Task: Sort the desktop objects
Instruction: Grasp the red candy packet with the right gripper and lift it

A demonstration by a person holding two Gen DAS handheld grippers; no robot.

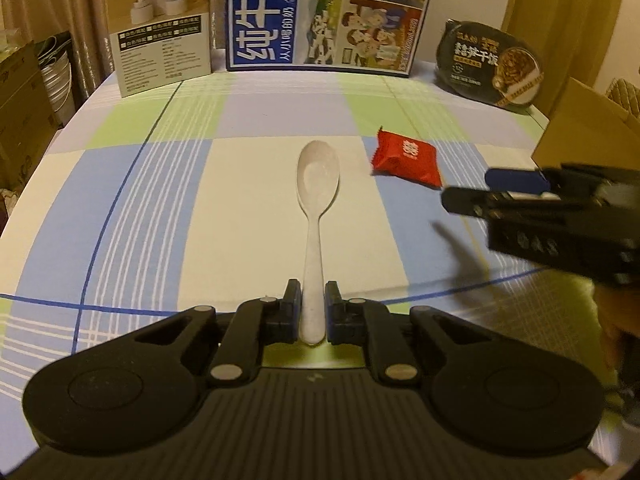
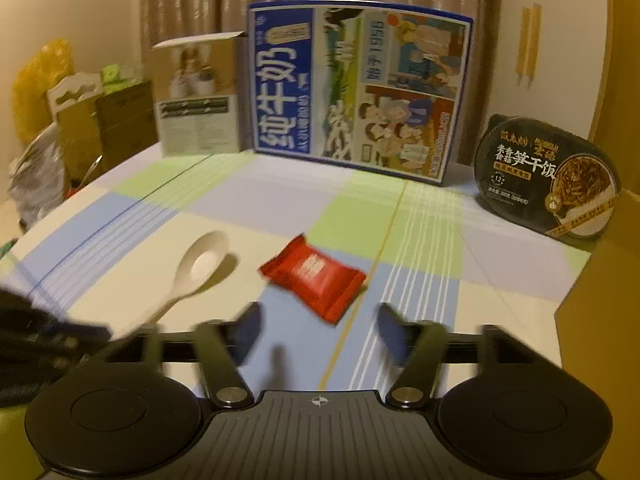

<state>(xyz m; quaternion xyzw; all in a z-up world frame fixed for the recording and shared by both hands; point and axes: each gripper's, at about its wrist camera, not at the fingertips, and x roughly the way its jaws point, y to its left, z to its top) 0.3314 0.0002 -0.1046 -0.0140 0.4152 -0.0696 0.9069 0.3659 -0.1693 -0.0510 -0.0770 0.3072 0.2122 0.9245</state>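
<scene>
I see a dim, warm yellow light in both views, probably from a lamp above. My left wrist picture is sharp; the spoon [image 1: 317, 208] throws almost no shadow. My right wrist picture has motion blur, strongest on the gripper fingers [image 2: 394, 336]. The fisheye bends the table [image 1: 248, 200] edges and darkens the corners.

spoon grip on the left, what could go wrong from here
The left hand-held gripper pinches the spoon only at its handle tip, so the long overhang could pivot or slip when lifted. The open right hand-held gripper is near the red packet; a low approach might push it away.
</scene>
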